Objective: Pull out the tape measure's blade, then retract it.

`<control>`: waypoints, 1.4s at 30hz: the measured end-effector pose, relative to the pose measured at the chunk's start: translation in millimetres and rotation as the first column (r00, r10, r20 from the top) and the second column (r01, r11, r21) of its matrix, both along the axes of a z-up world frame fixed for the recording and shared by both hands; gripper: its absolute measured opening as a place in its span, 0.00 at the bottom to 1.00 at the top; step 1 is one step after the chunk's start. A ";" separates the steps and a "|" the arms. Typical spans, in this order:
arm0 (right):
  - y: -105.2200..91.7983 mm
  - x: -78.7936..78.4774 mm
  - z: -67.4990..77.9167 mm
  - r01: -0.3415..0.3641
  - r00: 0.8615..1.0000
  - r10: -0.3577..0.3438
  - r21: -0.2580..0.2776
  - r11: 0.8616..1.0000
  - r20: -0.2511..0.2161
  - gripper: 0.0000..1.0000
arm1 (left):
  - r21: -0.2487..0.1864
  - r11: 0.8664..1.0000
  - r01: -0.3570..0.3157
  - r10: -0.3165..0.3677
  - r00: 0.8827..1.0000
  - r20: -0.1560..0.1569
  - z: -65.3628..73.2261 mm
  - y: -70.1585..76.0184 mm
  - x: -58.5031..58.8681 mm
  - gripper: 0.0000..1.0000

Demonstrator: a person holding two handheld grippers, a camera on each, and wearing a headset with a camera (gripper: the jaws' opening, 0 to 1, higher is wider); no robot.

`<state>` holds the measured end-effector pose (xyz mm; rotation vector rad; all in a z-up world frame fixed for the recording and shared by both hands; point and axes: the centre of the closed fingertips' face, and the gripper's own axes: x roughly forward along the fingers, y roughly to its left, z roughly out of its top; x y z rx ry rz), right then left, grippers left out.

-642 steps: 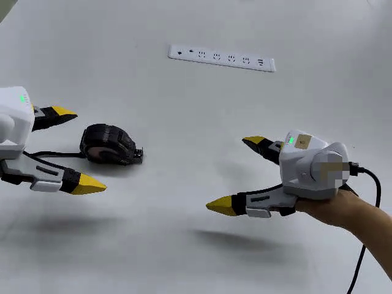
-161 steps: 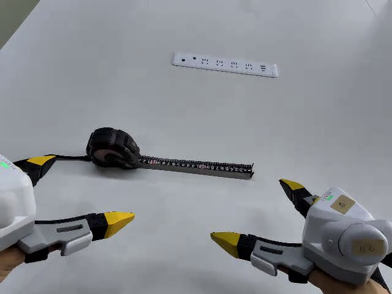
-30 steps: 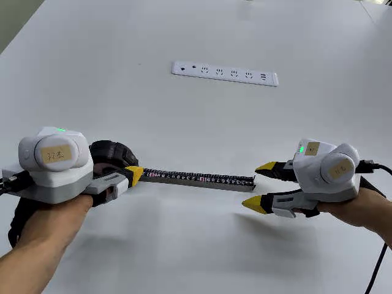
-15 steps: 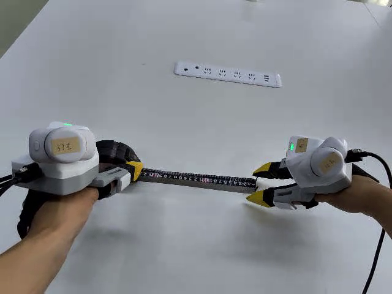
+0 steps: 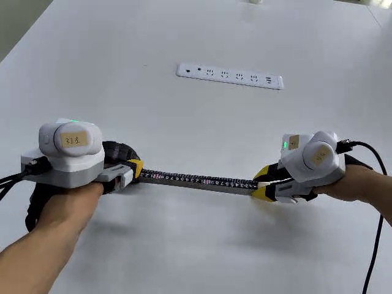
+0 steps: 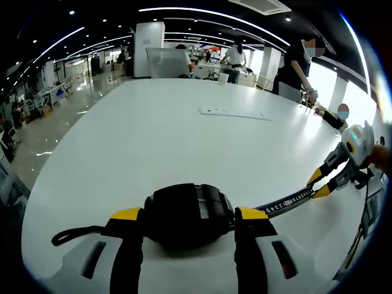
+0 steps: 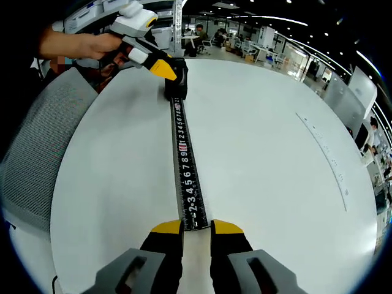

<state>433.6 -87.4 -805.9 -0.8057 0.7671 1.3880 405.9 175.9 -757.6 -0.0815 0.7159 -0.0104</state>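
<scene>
Head view: the tape measure (image 5: 117, 152) lies on a white table (image 5: 184, 245), its black case at the left and its blade (image 5: 196, 180) drawn out flat toward the right. The left gripper (image 5: 130, 169) sits at the case; the right gripper (image 5: 262, 184) sits at the blade's free end. A white power strip (image 5: 229, 75) lies well apart, farther up the table. Tan stickers (image 5: 73, 139) on both grippers carry writing too small to read.

Left gripper view: the two yellow-tipped jaws are pressed against opposite sides of the case (image 6: 190, 211), clamping it between them. The blade leaves the case toward the right gripper (image 6: 320, 182).

Right gripper view: the jaws are drawn close together, with the blade's end (image 7: 195, 224) between their yellow tips, and appear to pinch its edges. The blade is black with white numerals; 2 to 9 can be read, followed by a mark in red. No brand name is legible.
</scene>
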 end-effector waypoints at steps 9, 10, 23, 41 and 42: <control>0.7 -1.3 -0.6 0.001 1.000 -0.001 0.002 1.000 -0.024 0.12 | -0.004 1.000 -0.018 0.018 1.000 -0.009 -4.7 0.3 3.2 0.57; 0.8 -1.5 -0.6 0.002 1.000 -0.002 0.002 1.000 -0.025 0.12 | -0.005 1.000 -0.020 0.020 1.000 -0.010 -5.1 0.3 3.6 0.57; 1.8 -2.7 0.4 0.030 0.999 -0.030 0.004 1.000 -0.043 0.11 | 0.011 0.999 -0.030 0.030 0.999 -0.024 -9.0 1.0 5.0 0.59; 0.7 -0.9 -0.8 0.035 0.998 -0.034 0.011 0.999 -0.048 0.10 | 0.039 0.999 -0.025 0.026 0.999 -0.030 -9.3 1.3 3.9 0.56; 0.6 -0.9 -0.7 0.034 0.998 -0.033 0.010 0.999 -0.047 0.10 | 0.043 0.999 -0.026 0.027 0.999 -0.031 -9.3 1.6 3.7 0.56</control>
